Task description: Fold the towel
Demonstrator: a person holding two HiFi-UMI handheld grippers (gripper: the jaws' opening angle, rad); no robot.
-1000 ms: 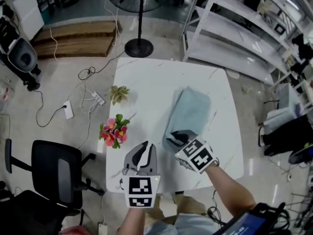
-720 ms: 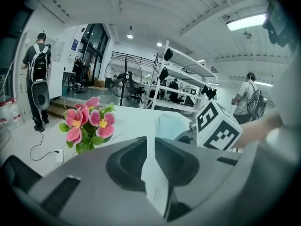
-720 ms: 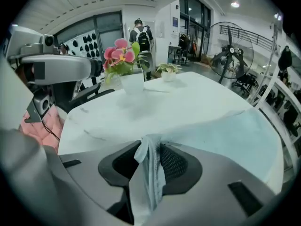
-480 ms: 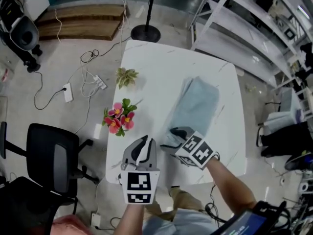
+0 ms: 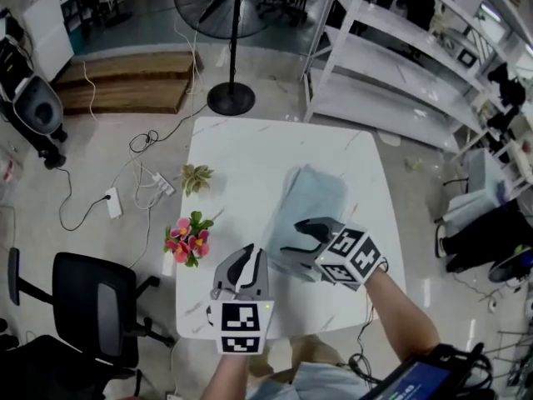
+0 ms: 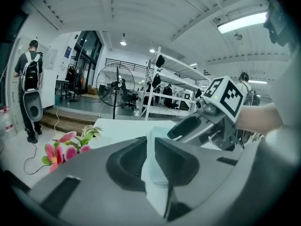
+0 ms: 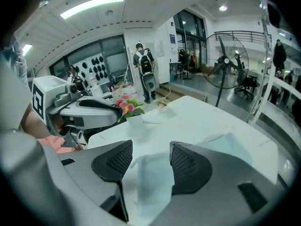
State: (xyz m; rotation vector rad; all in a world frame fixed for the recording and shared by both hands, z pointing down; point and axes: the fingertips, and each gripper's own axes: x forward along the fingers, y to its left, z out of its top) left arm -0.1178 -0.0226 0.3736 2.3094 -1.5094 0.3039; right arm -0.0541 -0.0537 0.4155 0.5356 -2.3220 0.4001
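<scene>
The right claw (image 5: 291, 237) has just let go; a second ago its jaws were closed on the near end of the towel (image 5: 312, 202), and they have just been opening, so now they stand wide apart; in its own view the pale blue cloth lies in the gap below the two pads, but neither pad presses on it, so nothing is held. The left claw (image 5: 248, 255) looks the same as before; its jaws are almost together with only a thin slit between them; through the slit only a pale surface shows, and the claw grips nothing that can be made out.

For the task this probably means that one fold is finished and laid down; the towel already looks doubled into a narrow strip; whether another fold should follow or the work is done cannot be told from here.

The towel rests flat on the table (image 5: 241, 152), directly under and ahead of the right claw's tips, and to the right of the left claw, near it but apart. Its long axis runs away from the right claw, from the short end beneath the tips to the other short end further out; in the head view this line leans slightly to the right, pointing towards the far right corner of the table.
</scene>
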